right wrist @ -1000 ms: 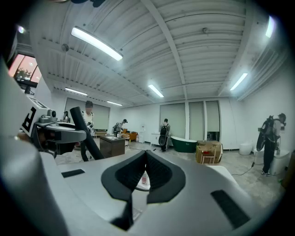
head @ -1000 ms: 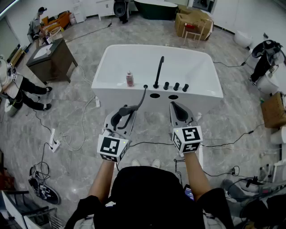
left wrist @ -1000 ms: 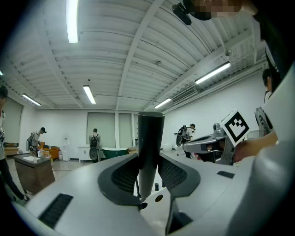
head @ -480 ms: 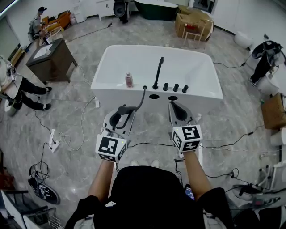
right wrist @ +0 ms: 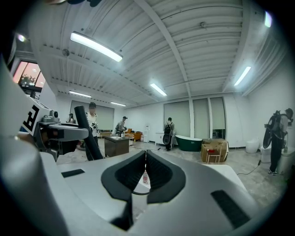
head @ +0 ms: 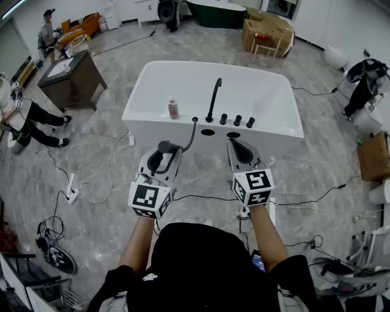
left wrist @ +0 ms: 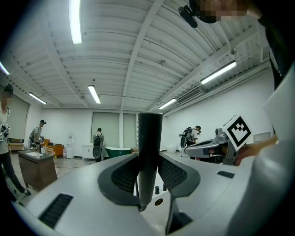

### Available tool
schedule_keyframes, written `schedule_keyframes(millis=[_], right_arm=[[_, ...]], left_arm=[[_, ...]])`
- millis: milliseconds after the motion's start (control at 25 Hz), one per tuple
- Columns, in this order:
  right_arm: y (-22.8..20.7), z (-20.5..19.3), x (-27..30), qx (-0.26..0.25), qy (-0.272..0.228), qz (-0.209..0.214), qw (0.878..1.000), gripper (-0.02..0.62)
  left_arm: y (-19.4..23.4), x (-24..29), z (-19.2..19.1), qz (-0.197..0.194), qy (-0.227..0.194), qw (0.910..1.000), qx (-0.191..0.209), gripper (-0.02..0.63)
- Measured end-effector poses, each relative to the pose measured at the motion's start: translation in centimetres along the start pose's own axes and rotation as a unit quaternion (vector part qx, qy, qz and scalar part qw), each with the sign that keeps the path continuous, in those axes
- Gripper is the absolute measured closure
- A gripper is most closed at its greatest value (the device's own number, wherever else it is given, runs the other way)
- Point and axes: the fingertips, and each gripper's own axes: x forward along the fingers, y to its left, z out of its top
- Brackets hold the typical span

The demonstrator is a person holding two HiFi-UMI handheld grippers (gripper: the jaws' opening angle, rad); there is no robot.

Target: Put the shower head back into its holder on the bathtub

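Left gripper [head: 163,152]: closed on the dark shower head [head: 159,159]. The pads press its handle from both sides, and the handle stands upright between the jaws in the left gripper view.
Right gripper [head: 234,142]: jaws drawn together to a thin slit, with nothing between them.
Shower head's place: held in the air in front of the near wall of the white bathtub [head: 277,129], left of its middle and not touching it.
Hose [head: 191,135]: dark. It curves from the shower head up to a small fitting [head: 195,119] on the bathtub's near rim, just left of the faucet [head: 213,99].
Grippers together: side by side and apart, both pointing at the bathtub's near wall. The right one's tip is just below the right of two oval holes [head: 233,134] in that wall.
Bathtub rim: the tall dark faucet, three dark knobs [head: 237,120] to its right and a pink bottle [head: 173,108] to its left.
Floor [head: 103,134]: grey marbled tile. Cables [head: 311,196] trail around the bathtub, and a power strip [head: 72,194] lies off its left side.
Room: large, with white walls and a ribbed ceiling with strip lights.
Left of the bathtub: a dark cabinet [head: 67,79], with people near it.
Beyond the bathtub's far side: cardboard boxes [head: 262,33] and a dark green tub [head: 213,13].
Right of the bathtub: a person [head: 361,79] with a backpack.
Between grippers and bathtub: a strip of floor, crossed by the hose.
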Motion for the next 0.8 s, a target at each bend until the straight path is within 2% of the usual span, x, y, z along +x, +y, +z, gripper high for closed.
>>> schedule_keyframes(millis=[320, 800], right_arm=[[-2.2, -1.3, -0.3, -0.005, 0.001, 0.018, 1.0, 0.572], [-3.9, -2.6, 3.4, -0.001, 0.017, 0.03, 0.999, 0.572]], left_arm=[[-2.1, 1.4, -0.5, 0.014, -0.002, 0.9999, 0.0, 0.463], [-0.3, 5.5, -0.6, 0.017, -0.003, 0.9999, -0.001, 0.463]])
